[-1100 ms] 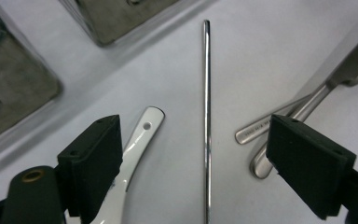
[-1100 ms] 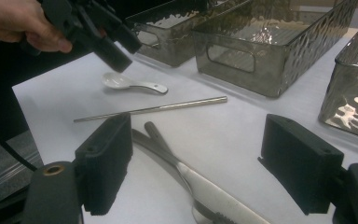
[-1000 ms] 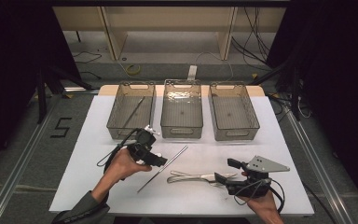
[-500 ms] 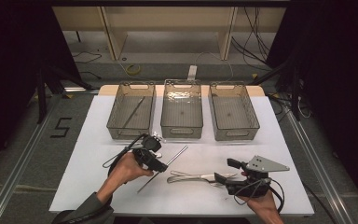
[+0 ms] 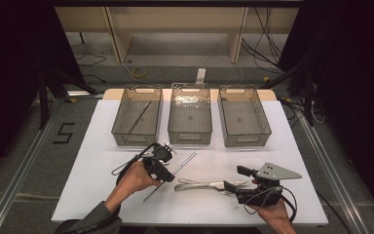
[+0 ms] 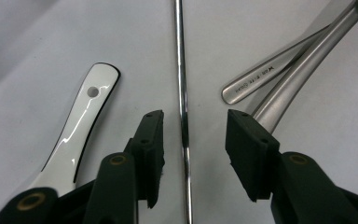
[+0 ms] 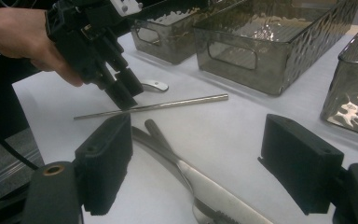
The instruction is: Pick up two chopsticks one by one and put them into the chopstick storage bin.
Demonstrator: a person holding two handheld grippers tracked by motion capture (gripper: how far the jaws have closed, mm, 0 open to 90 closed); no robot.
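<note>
Left hand-held gripper (image 5: 168, 176) lowered over the thin metal rod (image 6: 182, 100), jaws just narrowed but not yet pressing, rod lying between them on the white counter (image 5: 302, 161), at 6 o'clock of the left bin (image 5: 137, 116). Grasp looks imminent. Right hand-held gripper (image 5: 233, 178) open, idle at 3 o'clock of the tongs (image 5: 199, 185). Counted: three bins, one rod on the counter, one more rod-like piece in the left bin, one pair of tongs, one white handle (image 6: 81, 128).

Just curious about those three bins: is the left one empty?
No. The left bin holds one thin metal rod, lying slanted on its bottom. The middle bin and right bin look empty.
</note>
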